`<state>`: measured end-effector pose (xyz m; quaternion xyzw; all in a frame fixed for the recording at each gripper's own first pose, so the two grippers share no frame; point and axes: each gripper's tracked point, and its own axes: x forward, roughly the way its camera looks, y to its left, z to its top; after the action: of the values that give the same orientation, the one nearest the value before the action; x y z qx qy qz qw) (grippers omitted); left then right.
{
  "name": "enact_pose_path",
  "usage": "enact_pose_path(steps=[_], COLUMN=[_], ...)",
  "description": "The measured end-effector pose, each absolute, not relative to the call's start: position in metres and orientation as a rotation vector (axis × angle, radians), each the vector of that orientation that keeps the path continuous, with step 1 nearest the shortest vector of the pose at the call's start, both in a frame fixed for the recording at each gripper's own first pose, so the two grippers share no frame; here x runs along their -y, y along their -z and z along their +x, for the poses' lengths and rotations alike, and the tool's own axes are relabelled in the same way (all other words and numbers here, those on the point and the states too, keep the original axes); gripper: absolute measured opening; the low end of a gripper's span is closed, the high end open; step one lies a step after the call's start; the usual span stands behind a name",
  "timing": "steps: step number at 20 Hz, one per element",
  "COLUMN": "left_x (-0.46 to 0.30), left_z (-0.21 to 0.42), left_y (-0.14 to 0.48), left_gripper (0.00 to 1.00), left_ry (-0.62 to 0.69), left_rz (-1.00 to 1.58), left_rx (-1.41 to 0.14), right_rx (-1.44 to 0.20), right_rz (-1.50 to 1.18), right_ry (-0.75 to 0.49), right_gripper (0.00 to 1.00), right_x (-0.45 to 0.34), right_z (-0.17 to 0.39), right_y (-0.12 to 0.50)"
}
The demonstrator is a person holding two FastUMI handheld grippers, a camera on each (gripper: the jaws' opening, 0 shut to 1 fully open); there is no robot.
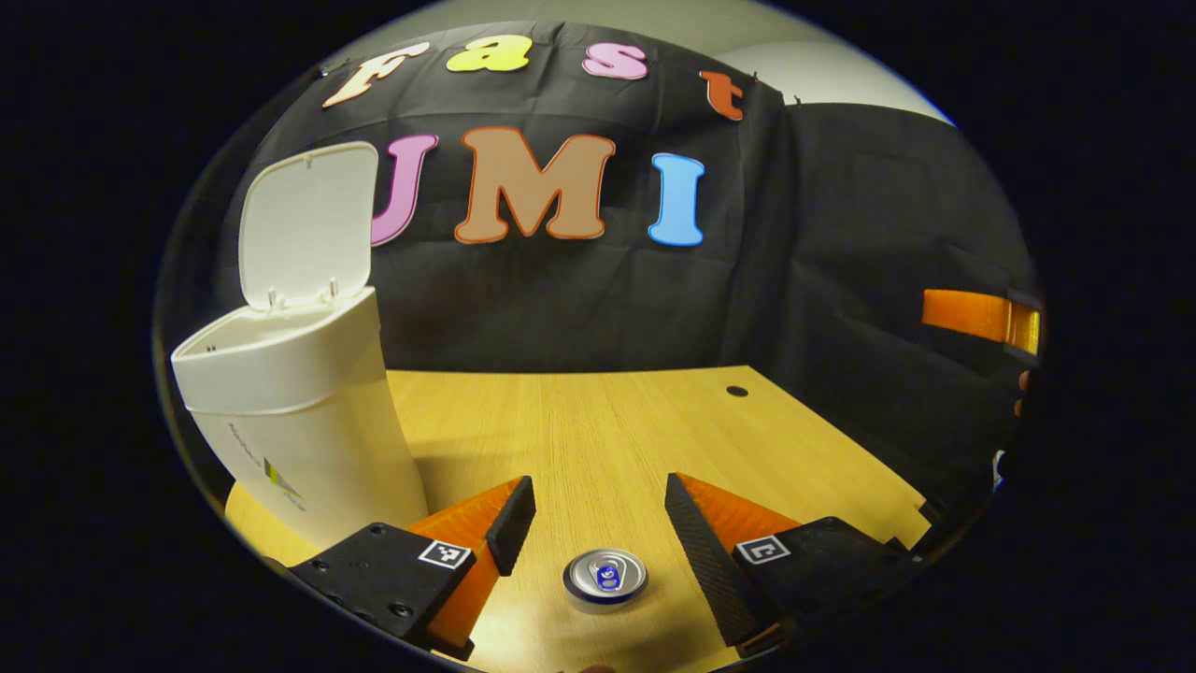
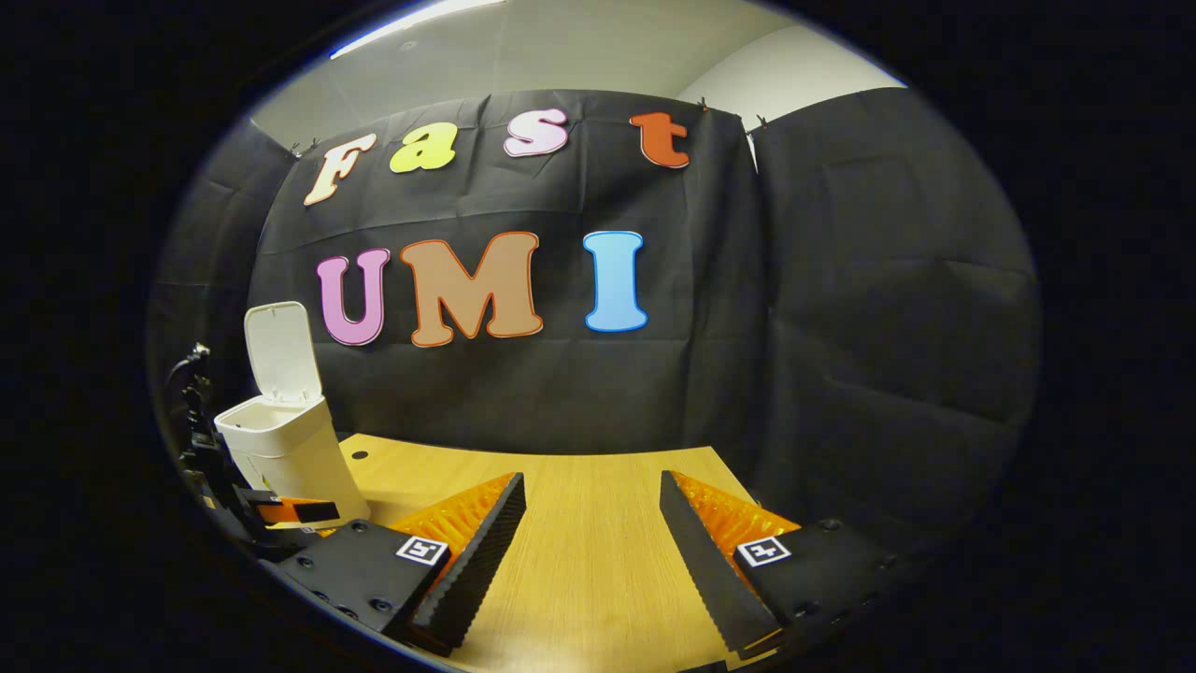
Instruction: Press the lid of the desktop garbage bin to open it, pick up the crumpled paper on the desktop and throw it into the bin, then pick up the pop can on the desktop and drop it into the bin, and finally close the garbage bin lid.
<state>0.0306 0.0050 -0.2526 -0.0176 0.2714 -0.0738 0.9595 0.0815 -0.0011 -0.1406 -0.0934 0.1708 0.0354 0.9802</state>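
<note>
Left gripper view: left gripper (image 1: pixel 593 523) spread wide, both fingers low over the wooden table (image 1: pixel 598 421), gripping nothing. Between the 2 fingers, seen from above, the pop can (image 1: pixel 605 575), standing upright on the table, silver top with a blue tab, apart from both fingers. To the left, just beside the left finger, the white garbage bin (image 1: pixel 299 421), standing on the table with its lid (image 1: pixel 306 224) swung up and open, hinged at the back rim. A small dark hole (image 1: pixel 737 391) in the tabletop toward the far right corner. At the far right edge, part of the other gripper (image 1: pixel 981 318), held above the table's side, with what look like fingertips of a hand just below it; too cropped to be sure.

Right gripper view: right gripper (image 2: pixel 593 523) also spread wide, nothing between its 2 fingers, bare tabletop (image 2: pixel 589 561) beneath. Well off to the left, the garbage bin (image 2: pixel 290 458) with lid (image 2: pixel 280 350) raised, its inside pale and mostly hidden by the rim. Low at the bin's foot, part of the left gripper (image 2: pixel 290 511), just beside the bin.
</note>
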Motion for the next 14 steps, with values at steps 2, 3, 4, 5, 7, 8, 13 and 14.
enact_pose_path(steps=[2, 3, 4, 5, 7, 8, 13, 14], left_x=[-0.004, -0.004, -0.003, -0.004, -0.005, -0.005, -0.008, -0.006], left_z=[0.028, 0.028, 0.027, 0.023, 0.019, 0.017, 0.004, 0.002], left_y=[0.275, 0.285, 0.294, 0.304, 0.324, 0.335, 0.382, 0.387], left_gripper=[0.88, 0.88, 0.88, 0.88, 0.89, 0.9, 0.91, 0.92], left_ry=[0.136, 0.131, 0.128, 0.126, 0.124, 0.123, 0.117, 0.124], left_rz=[-0.043, -0.041, -0.035, -0.027, -0.001, 0.01, 0.025, 0.02], left_rx=[-0.597, -0.615, -0.629, -0.641, -0.68, -0.703, -0.831, -0.844], right_rx=[-0.363, -0.371, -0.377, -0.381, -0.39, -0.388, -0.403, -0.405], right_rz=[-0.191, -0.19, -0.188, -0.187, -0.191, -0.198, -0.23, -0.237], right_ry=[-0.056, -0.048, -0.041, -0.033, -0.024, -0.019, 0.005, 0.009], right_gripper=[0.96, 0.96, 0.96, 0.96, 0.96, 0.96, 0.96, 0.96], right_x=[0.011, 0.016, 0.02, 0.024, 0.031, 0.034, 0.05, 0.053], right_z=[0.075, 0.072, 0.069, 0.067, 0.063, 0.061, 0.054, 0.052], right_y=[0.146, 0.147, 0.149, 0.149, 0.151, 0.15, 0.148, 0.146])
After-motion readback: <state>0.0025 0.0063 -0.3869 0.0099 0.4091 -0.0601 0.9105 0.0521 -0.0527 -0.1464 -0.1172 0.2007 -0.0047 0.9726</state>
